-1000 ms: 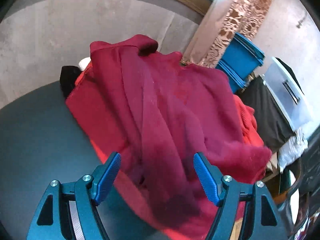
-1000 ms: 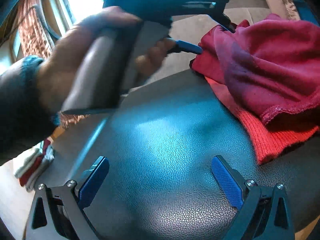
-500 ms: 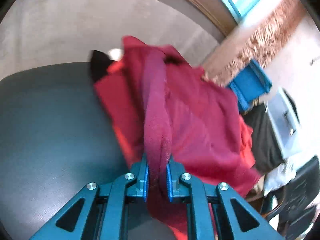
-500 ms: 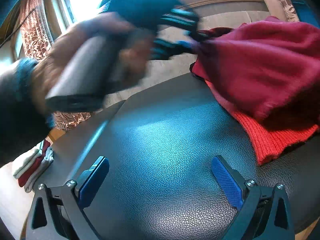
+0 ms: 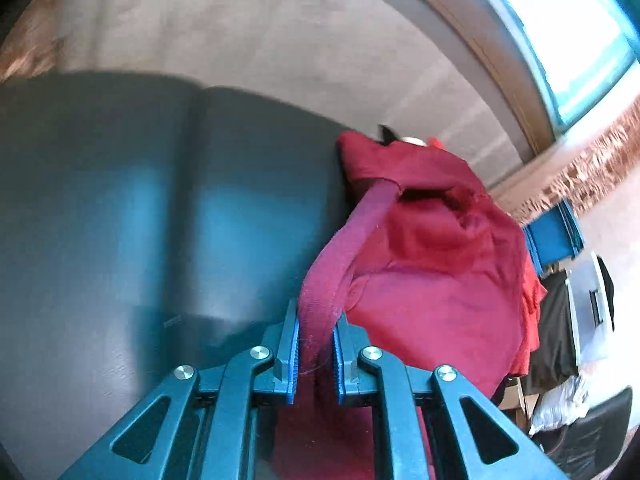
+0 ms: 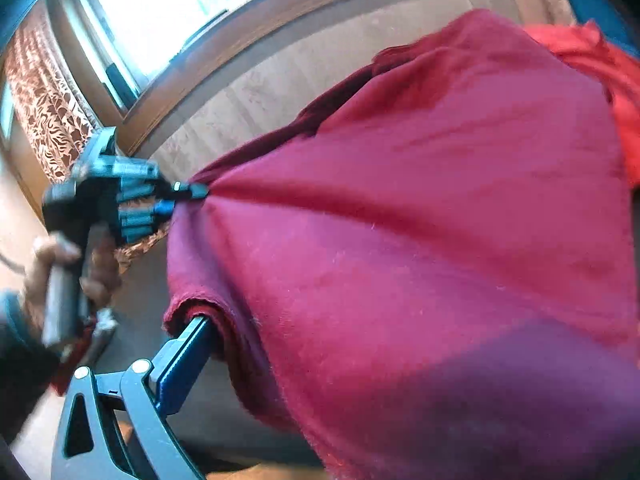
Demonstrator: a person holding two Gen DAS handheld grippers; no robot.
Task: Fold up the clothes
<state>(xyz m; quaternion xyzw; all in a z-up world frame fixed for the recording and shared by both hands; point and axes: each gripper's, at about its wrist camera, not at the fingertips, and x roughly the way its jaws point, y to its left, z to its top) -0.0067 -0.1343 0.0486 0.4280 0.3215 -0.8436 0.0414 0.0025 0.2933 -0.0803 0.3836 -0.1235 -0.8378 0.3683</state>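
The maroon garment point(image 6: 420, 220) hangs stretched in the air between my two hands, its far end draped over a heap of clothes on the dark leather-textured bench point(image 5: 140, 220). My left gripper point(image 5: 314, 354) has its fingers pressed together on a twisted band of the maroon fabric, which runs taut from the pinch up to the heap. My right gripper point(image 6: 224, 344) shows only one finger point(image 6: 184, 360), tucked just under a rolled hem; the other is hidden behind the cloth, so I cannot tell whether that hand is pinching or merely sitting beneath the edge.

The risk, as I judge it, lies in that uncertain right hold: if I pull further and the hem is not truly caught, it slips off and the spread collapses. The left pinch holds a narrow rope of cloth, which could drag the orange-red knit point(image 6: 600, 52) beneath off the pile, or slide out under tension.

The fabric looks soft and fuzzy, fanned in creases radiating from the left pinch, bunched and unfolded. Beyond stand a patterned curtain point(image 6: 44, 116) and a blue crate point(image 5: 554, 236).
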